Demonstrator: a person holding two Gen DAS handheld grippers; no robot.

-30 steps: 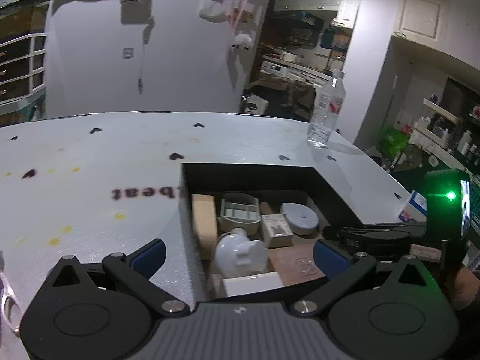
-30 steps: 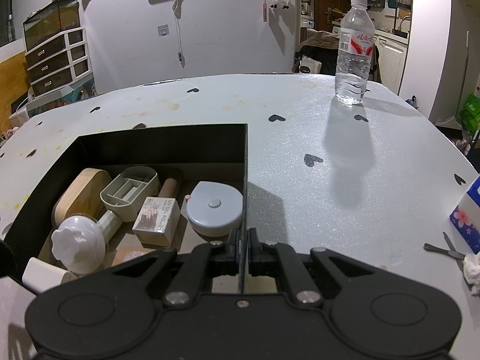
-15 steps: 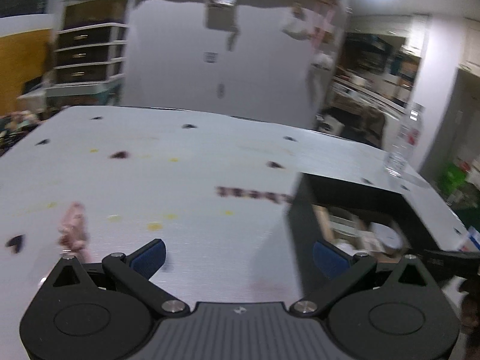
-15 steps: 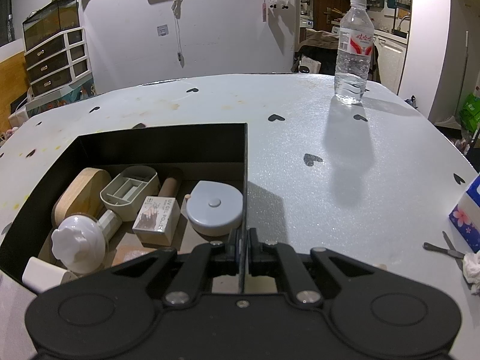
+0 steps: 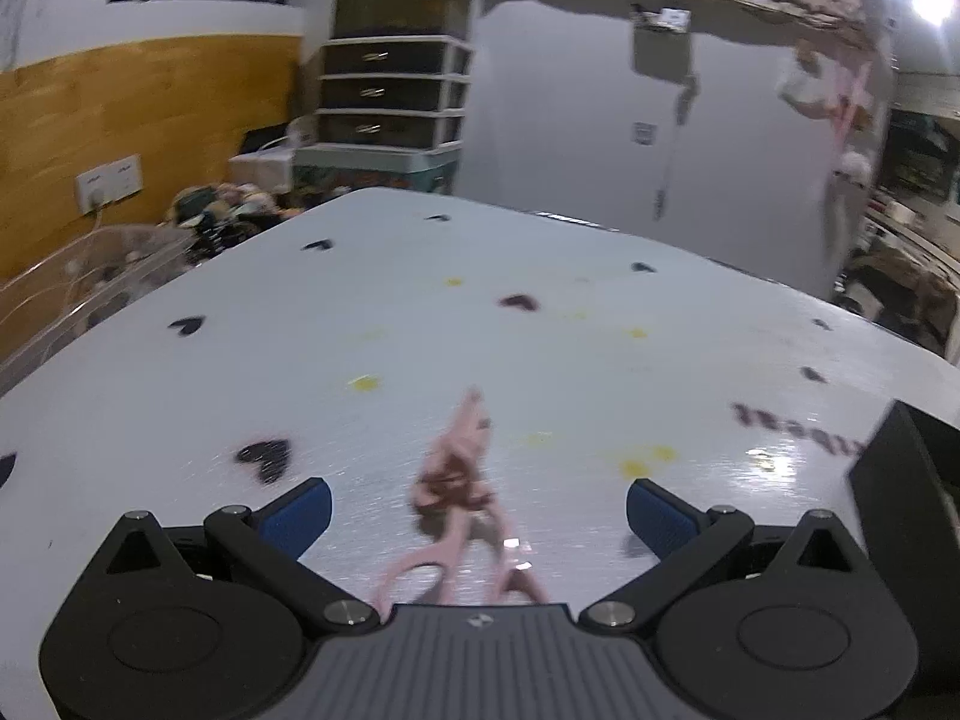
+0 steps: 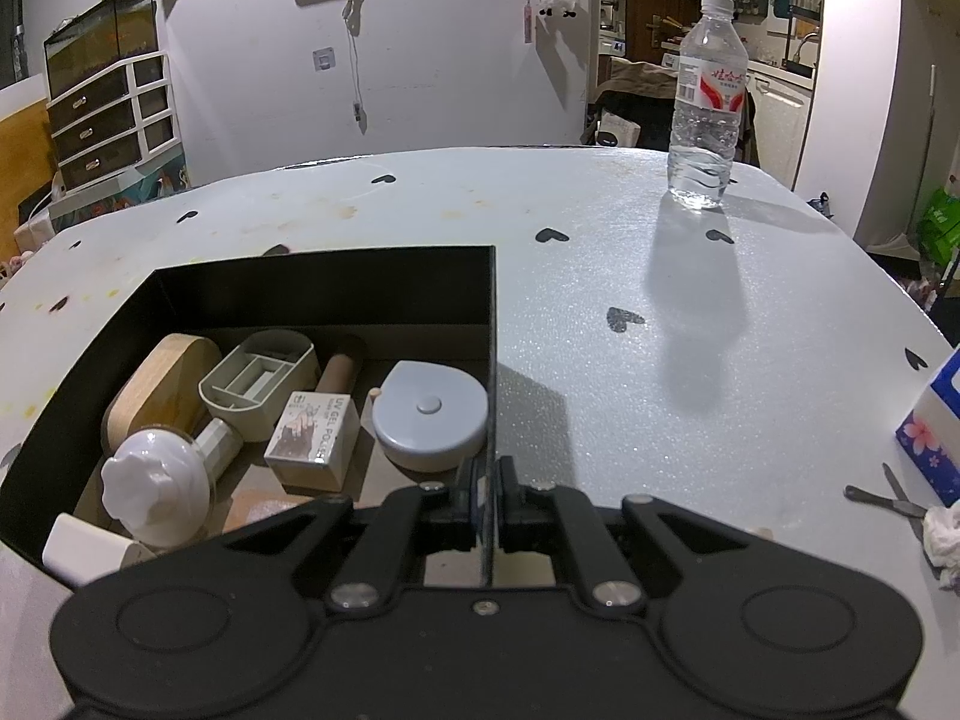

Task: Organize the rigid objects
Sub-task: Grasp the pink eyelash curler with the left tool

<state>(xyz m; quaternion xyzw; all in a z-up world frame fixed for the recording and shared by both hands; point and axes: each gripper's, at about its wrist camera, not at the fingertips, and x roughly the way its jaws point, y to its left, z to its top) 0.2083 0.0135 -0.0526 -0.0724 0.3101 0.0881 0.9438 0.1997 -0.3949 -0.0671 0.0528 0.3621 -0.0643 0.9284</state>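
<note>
Pink scissors (image 5: 459, 480) lie on the white table, blurred, between the blue pads of my left gripper (image 5: 480, 510), which is open and not touching them. A corner of the black box (image 5: 900, 480) shows at the right edge of the left wrist view. My right gripper (image 6: 489, 480) is shut on the thin right wall of the black box (image 6: 493, 360). Inside lie a wooden oval block (image 6: 162, 384), a beige divided tray (image 6: 258, 378), a small carton (image 6: 315, 438), a grey round tape measure (image 6: 429, 414) and a white knob (image 6: 156, 486).
A water bottle (image 6: 708, 102) stands at the table's far right. A flowered tissue pack (image 6: 936, 432), a small metal tool (image 6: 882, 498) and a crumpled tissue (image 6: 945, 534) lie at the right edge. A clear bin (image 5: 72, 288) sits beyond the table's left side.
The left gripper has swung left, away from the box, and now frames the pink scissors. It stays open. The right gripper and the box have not moved.
</note>
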